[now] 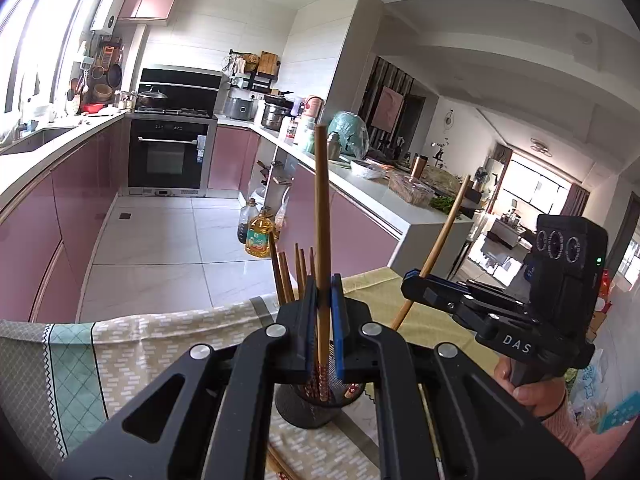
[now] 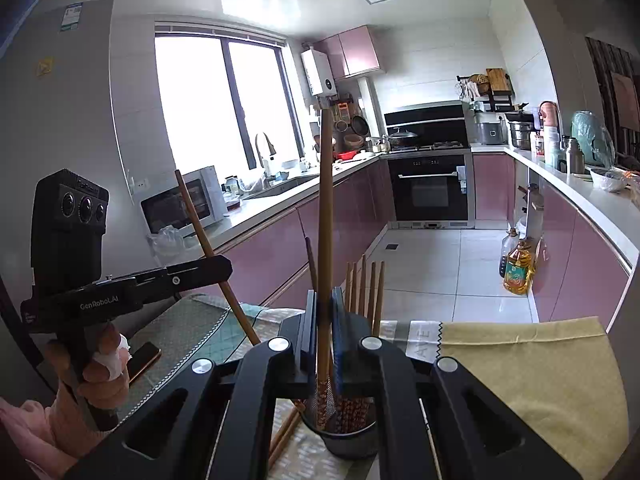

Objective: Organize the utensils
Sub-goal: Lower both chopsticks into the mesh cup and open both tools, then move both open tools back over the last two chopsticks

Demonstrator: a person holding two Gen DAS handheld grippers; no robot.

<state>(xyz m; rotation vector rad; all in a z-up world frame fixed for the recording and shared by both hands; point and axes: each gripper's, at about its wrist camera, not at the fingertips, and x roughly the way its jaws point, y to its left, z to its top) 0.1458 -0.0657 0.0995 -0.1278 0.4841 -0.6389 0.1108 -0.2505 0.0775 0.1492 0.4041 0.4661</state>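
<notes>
Room: kitchen with pink cabinets, patterned tablecloth (image 1: 132, 344) under my grippers.
Left gripper (image 1: 325, 288): I see its jaws clamped on one upright chopstick (image 1: 321, 208).
Right gripper (image 2: 325, 300): clamped on another chopstick (image 2: 325, 208).
Holder: black mesh cup (image 2: 352, 446) just below both, with chopsticks standing inside.

The right gripper (image 2: 324, 312) clamps an upright chopstick (image 2: 325, 216) above the black holder (image 2: 344, 440).

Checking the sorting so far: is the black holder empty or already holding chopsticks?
Holding chopsticks: several stand upright inside the black holder.
</notes>
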